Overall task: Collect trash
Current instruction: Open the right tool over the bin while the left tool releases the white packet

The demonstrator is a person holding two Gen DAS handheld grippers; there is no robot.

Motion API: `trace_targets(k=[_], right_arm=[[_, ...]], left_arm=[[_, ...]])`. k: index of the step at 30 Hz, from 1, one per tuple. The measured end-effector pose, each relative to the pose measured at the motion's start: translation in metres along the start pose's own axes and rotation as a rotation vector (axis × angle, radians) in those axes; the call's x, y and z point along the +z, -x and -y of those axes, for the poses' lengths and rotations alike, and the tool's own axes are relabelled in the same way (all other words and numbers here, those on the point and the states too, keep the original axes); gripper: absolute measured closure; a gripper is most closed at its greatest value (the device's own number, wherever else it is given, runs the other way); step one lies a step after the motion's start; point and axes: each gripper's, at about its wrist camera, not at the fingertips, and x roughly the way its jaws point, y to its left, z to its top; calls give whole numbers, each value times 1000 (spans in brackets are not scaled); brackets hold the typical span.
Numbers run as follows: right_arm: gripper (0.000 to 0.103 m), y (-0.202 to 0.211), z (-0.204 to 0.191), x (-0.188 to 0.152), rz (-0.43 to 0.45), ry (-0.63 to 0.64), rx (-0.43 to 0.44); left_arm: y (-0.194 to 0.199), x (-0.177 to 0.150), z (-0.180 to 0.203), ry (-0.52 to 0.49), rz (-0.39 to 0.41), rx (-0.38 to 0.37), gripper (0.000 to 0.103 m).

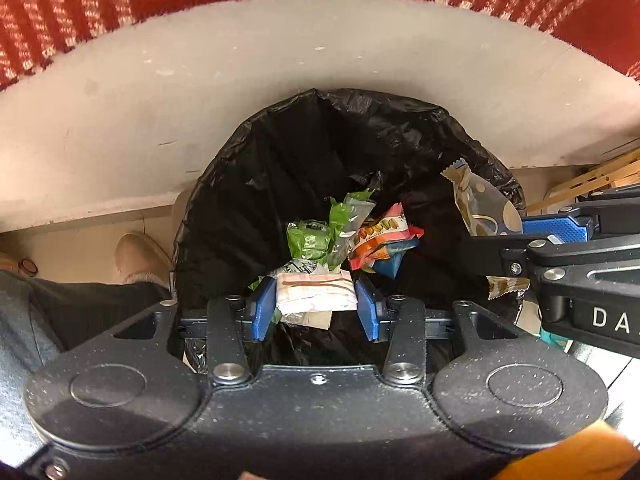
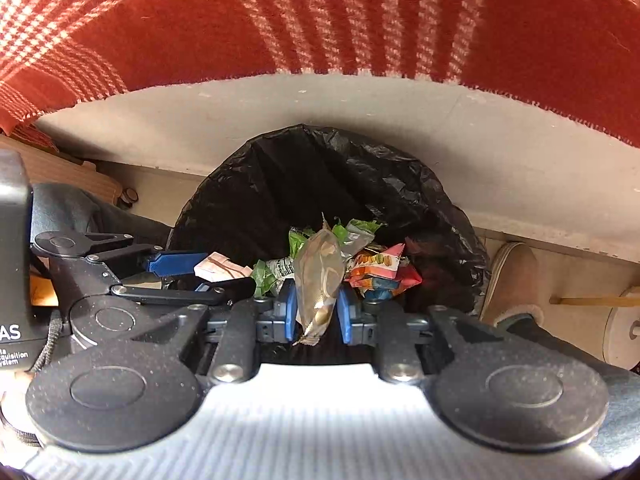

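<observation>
A bin with a black liner [image 1: 280, 128] [image 2: 280, 152] stands open below both grippers. Several wrappers lie inside it, among them green ones [image 1: 316, 236] and an orange snack packet [image 1: 380, 236] [image 2: 380, 268]. My left gripper [image 1: 315, 310] [image 2: 208, 276] points straight down over the bin, shut on a pink-and-white packet [image 1: 316, 292] [image 2: 220, 268] with a brown stripe. My right gripper [image 2: 318, 308] [image 1: 500, 232] hangs over the bin's right side. A clear wrapper with gold spots [image 2: 320, 276] [image 1: 480, 204] stands upright between its blue pads, touching both.
A red plaid blanket [image 1: 80, 0] [image 2: 320, 20] hangs over a pale ledge [image 1: 280, 48] behind the bin. A person's slippered foot [image 1: 140, 256] [image 2: 516, 276] rests on the floor beside the bin. Wooden slats [image 1: 600, 176] lie at the far right.
</observation>
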Motion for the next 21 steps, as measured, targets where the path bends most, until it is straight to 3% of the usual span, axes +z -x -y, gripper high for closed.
trace_targets(k=[4, 9, 21], right_arm=[[56, 0, -1, 0, 1, 0, -5], [52, 2, -1, -1, 5, 1, -12], [48, 8, -1, -4, 24, -8, -12]], left_arm=[[1, -1, 0, 2, -4, 4, 57], [1, -1, -2, 15, -11, 13, 50], [8, -3, -1, 20, 0, 23, 49]])
